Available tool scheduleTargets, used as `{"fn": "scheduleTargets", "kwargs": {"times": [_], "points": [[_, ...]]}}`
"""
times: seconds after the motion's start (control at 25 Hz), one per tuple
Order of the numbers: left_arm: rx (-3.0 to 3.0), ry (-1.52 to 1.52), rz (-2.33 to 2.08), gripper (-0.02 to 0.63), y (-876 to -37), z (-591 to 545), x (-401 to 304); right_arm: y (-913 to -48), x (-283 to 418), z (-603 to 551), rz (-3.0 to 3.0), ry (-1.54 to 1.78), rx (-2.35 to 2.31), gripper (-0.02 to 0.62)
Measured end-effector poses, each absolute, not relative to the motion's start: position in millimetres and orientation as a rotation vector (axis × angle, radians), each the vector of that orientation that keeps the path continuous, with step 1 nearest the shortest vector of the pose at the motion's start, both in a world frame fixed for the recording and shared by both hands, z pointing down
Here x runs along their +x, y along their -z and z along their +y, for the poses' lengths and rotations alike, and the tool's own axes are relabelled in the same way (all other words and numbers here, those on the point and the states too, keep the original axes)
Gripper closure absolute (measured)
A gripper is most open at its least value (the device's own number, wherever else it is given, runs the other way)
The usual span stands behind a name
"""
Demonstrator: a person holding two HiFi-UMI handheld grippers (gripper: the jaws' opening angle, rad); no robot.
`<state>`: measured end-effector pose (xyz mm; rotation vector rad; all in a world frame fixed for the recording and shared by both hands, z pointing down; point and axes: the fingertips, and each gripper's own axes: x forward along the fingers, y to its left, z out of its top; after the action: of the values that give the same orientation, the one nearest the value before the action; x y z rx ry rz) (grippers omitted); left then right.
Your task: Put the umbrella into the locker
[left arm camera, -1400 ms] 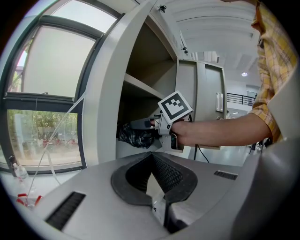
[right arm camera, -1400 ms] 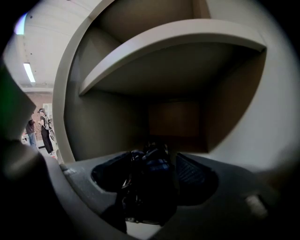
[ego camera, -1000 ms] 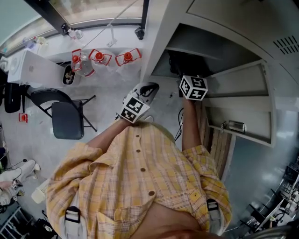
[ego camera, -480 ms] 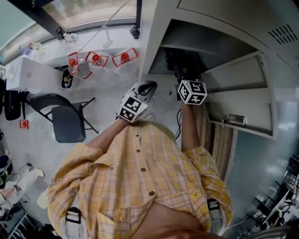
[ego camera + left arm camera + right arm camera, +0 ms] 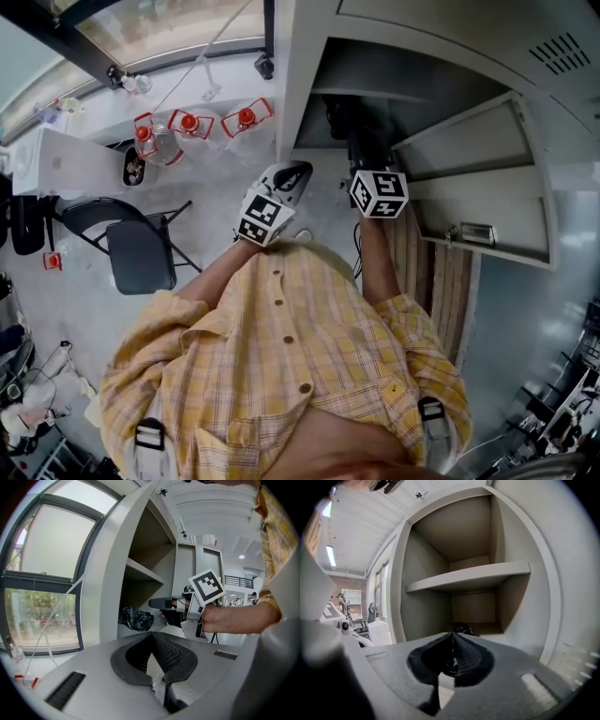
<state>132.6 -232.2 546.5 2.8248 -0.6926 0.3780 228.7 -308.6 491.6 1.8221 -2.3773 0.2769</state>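
the umbrella (image 5: pixel 135 618) lies folded on the floor of the locker (image 5: pixel 425 597), in the compartment under the shelf (image 5: pixel 468 577), toward the back. the right gripper (image 5: pixel 452 639) points into this opening; its jaws have just been closing and now stand together with nothing between them, apart from the umbrella. the left gripper (image 5: pixel 151 637) is outside, beside the locker, jaws also closed and empty.

You have bright daylight pouring from the window (image 5: pixel 44 569) at the left of the left gripper view, blowing out its panes, while the locker (image 5: pixel 471 602) recess sits dim and shadowed, both gripper views bend hard toward black corners, and the close foreground looks soft.
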Motion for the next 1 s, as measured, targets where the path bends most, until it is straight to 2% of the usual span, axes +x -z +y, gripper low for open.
{"fn": "scheduleTargets", "kwargs": {"times": [1.0], "points": [[2.809, -0.300, -0.740, 0.601, -533, -245, 127, -515, 196, -269, -2.383, -0.330, 1.765, 0.597]]}}
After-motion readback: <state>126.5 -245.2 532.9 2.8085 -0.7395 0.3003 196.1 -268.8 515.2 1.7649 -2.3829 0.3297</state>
